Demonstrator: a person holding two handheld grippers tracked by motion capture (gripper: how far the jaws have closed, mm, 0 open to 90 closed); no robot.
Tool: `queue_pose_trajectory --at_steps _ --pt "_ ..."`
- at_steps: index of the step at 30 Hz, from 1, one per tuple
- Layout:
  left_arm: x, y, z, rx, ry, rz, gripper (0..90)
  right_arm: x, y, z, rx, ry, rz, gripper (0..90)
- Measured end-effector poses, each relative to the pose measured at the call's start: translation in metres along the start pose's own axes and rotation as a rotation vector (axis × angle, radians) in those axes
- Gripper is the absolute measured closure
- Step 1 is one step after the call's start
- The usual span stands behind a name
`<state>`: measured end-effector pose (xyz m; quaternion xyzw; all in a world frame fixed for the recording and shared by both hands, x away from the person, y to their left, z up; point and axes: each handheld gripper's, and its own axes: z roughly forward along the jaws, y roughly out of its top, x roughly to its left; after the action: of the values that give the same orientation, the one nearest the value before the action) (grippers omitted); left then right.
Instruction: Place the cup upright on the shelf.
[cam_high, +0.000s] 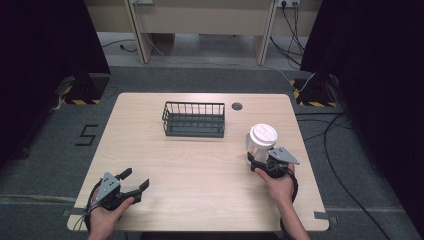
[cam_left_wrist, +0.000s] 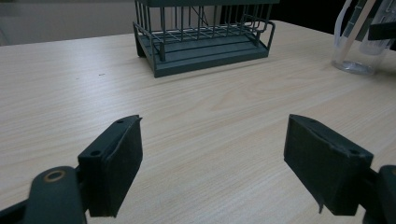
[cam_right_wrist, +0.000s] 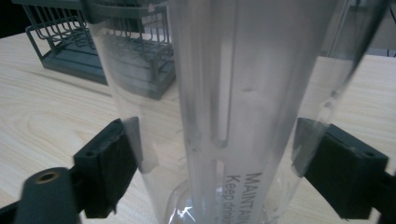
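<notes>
2 grippers are being held over the table (cam_high: 200, 165). The right gripper (cam_right_wrist: 212, 154) is being pressed onto the clear cup (cam_right_wrist: 233, 93) at the right, near the basket (cam_high: 194, 119). The left gripper (cam_left_wrist: 212, 163) is being kept spread, holding nothing.

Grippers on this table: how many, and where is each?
2. The left gripper hovers open over the table's near-left corner. The right gripper is at the right side, shut on the clear white-lidded cup.

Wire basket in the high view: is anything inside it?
No, the wire basket sits empty on the table, its dark floor showing through the bars.
</notes>
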<state>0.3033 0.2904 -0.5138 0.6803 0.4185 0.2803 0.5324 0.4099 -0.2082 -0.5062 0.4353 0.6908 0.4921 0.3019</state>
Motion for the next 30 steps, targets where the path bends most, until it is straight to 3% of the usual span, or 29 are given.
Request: queue_pose_trajectory --at_steps 13,30 --pt "0.000 0.000 0.000 0.000 0.005 0.005 19.5 0.006 0.005 0.000 -0.007 0.026 -0.019 18.1" --pt "0.000 0.000 0.000 0.000 0.004 0.004 19.7 0.024 0.035 0.003 -0.058 0.060 -0.056 18.2"
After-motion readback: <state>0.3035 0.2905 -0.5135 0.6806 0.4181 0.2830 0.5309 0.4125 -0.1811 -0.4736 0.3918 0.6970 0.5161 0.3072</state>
